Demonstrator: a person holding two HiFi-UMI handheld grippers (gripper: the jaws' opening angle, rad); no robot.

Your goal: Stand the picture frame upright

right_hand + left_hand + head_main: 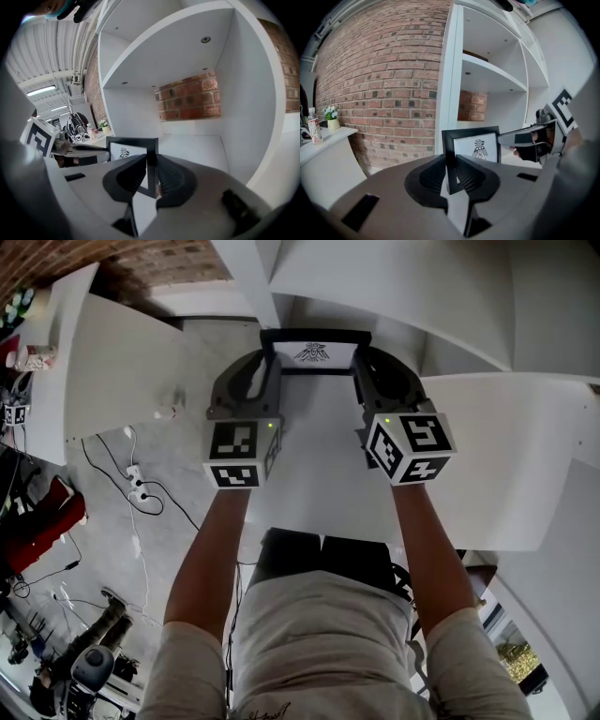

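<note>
A black picture frame (316, 351) with a white print and a dark emblem is held between my two grippers over a white shelf board (323, 460). It stands about upright in both gripper views. My left gripper (272, 371) is shut on the frame's left edge; in the left gripper view the frame (474, 146) rises from between the pads of the left gripper (451, 174). My right gripper (361, 371) is shut on the right edge, and in its own view the right gripper (151, 177) clamps the frame (127, 151). Whether the frame's bottom touches the shelf is hidden.
The shelf bay has a white upright (450, 70) on its left, a side wall (248, 108) on its right and a brick back wall (190, 98). A white counter (323, 140) with a bottle and a small plant stands left. Cables (131, 484) lie on the floor.
</note>
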